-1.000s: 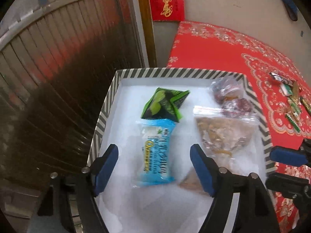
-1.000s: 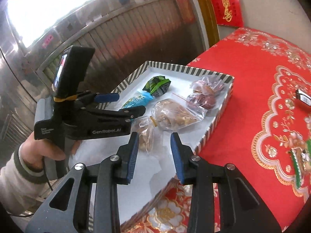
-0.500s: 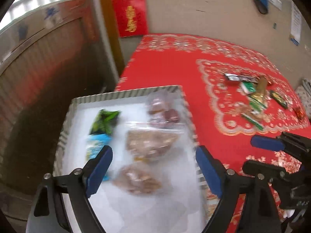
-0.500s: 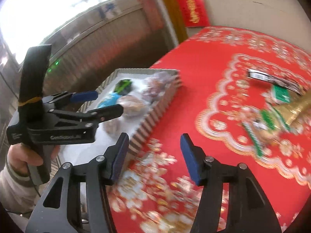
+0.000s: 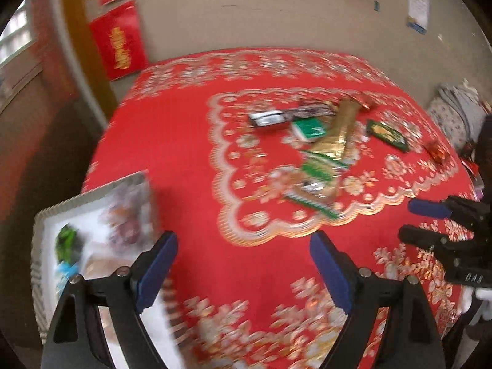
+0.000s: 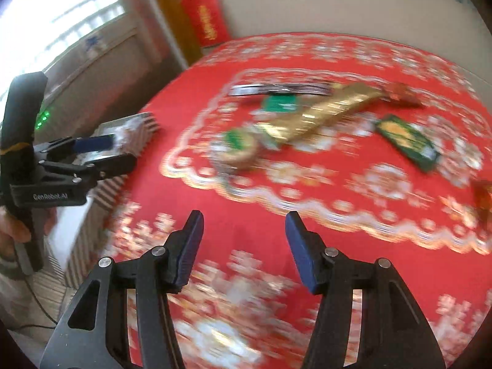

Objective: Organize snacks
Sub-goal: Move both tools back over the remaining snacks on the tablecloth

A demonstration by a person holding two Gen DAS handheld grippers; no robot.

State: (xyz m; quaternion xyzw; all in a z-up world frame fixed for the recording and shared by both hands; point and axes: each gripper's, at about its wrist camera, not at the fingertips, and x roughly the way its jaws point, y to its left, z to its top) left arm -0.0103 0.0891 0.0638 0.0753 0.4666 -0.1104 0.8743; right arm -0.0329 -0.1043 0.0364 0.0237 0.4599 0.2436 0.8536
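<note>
A striped box (image 5: 92, 195) with a white inside sits at the table's left edge. It holds a green packet (image 5: 66, 240), a blue packet (image 5: 63, 272) and clear bags (image 5: 129, 221). Loose snacks lie further out on the red cloth: a long gold packet (image 6: 323, 113), a black bar (image 6: 276, 89), a small green square packet (image 6: 279, 103), a dark green packet (image 6: 406, 141) and a round green-topped snack (image 6: 236, 141). My left gripper (image 5: 243, 246) hangs open over bare cloth beside the box. My right gripper (image 6: 244, 218) is open too, short of the loose snacks, nothing between its fingers.
The red patterned tablecloth (image 5: 184, 141) covers the table up to a beige wall. Small red wrapped sweets (image 5: 436, 150) lie near the right edge. A folded cloth (image 5: 455, 104) sits past the table at the right. A person's hand (image 6: 12, 230) holds the left gripper's handle.
Both grippers have swung away from the box, out over the red cloth toward the loose snacks. Both pairs of jaws stand wider than a second ago. The box now lies at the left.
</note>
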